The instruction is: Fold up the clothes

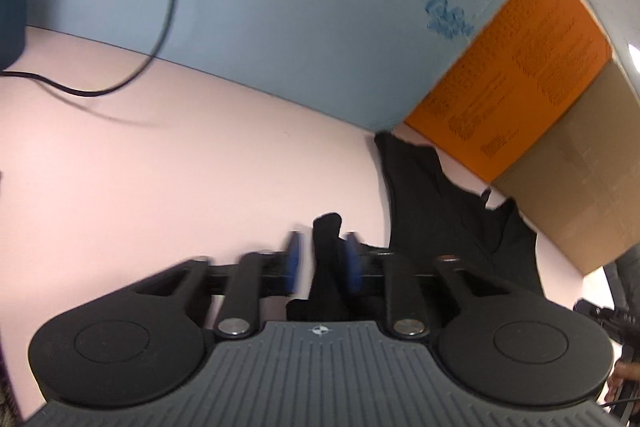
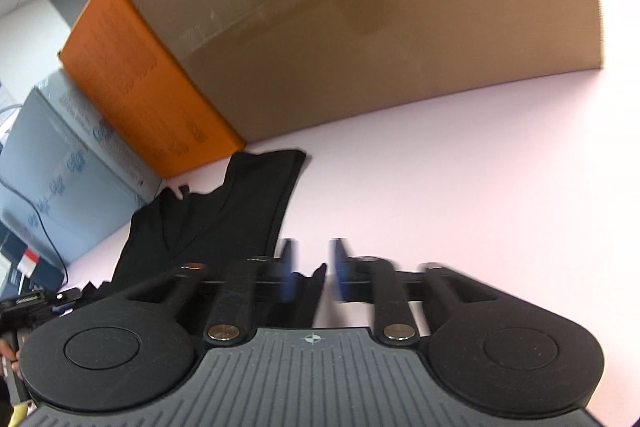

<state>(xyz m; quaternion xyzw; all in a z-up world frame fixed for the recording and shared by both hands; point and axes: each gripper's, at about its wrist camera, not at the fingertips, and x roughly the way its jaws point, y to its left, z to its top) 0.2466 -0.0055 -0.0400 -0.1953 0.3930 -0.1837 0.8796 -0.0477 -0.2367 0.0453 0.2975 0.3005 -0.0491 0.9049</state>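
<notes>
A black garment (image 1: 440,211) lies spread on the pale pink table (image 1: 160,167), reaching toward the boxes. A raised fold of its edge stands between the blue pads (image 1: 294,259) of my left gripper (image 1: 323,259), with a gap showing on the left side. In the right wrist view the same garment (image 2: 224,211) lies to the left. One of its corners pokes up between the pads (image 2: 339,267) of my right gripper (image 2: 313,267), and pink table shows beside it. Both pairs of jaws stand partly apart around cloth and are blurred.
A blue printed box (image 1: 280,7) and a cardboard box with an orange end (image 1: 520,79) wall off the far side of the table. A dark cable (image 1: 168,19) hangs down the blue box onto the table. The cardboard box (image 2: 360,27) looms close in the right wrist view.
</notes>
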